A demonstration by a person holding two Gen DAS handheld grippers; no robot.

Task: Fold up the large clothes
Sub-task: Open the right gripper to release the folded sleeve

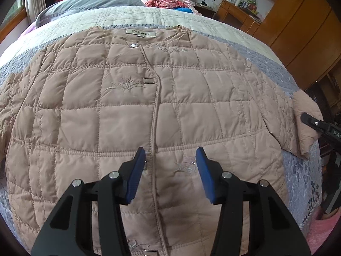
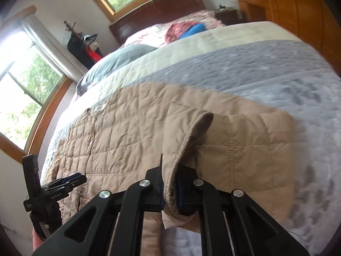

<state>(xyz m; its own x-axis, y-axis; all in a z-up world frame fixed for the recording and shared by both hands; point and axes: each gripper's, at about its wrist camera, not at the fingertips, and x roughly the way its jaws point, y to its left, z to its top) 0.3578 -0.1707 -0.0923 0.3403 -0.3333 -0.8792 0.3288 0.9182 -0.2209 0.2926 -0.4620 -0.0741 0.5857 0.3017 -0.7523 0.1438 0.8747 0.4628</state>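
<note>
Quilted in pale pink-beige fabric, a padded jacket [image 1: 149, 111] lay front-up and fastened across the foot of a bed [image 1: 255, 49], its collar label toward the pillows and its hem nearest the cameras. The left claw [image 1: 170, 160] hovered with its blue pads spread wide above the lower placket, gripping nothing. At the jacket's outer edge, the right claw [image 2: 169, 187] was clamped tight on the sleeve cuff [image 2: 187, 132], which curled up off the grey-and-cream bedspread [image 2: 266, 68] while the rest of the sleeve stayed draped on the bed.

Puffy and soft, the jacket looked light for its size but bulky, likely to spring back from a crease rather than lie flat. Its smooth shell appeared slippery, so a pinch on a stitched seam, the cuff's piped edge or the hem would probably hold better than one on an open padded panel. The metal clasps [image 1: 147, 80] down the front seemed best avoided as gripping points. The sleeve fold across the body appeared to be the step in hand, with the hem and shoulder as sensible holds for later folds.

A grey pillow [image 1: 96, 2] and red patterned clothing [image 1: 164, 1] sat at the head of the bed.
</note>
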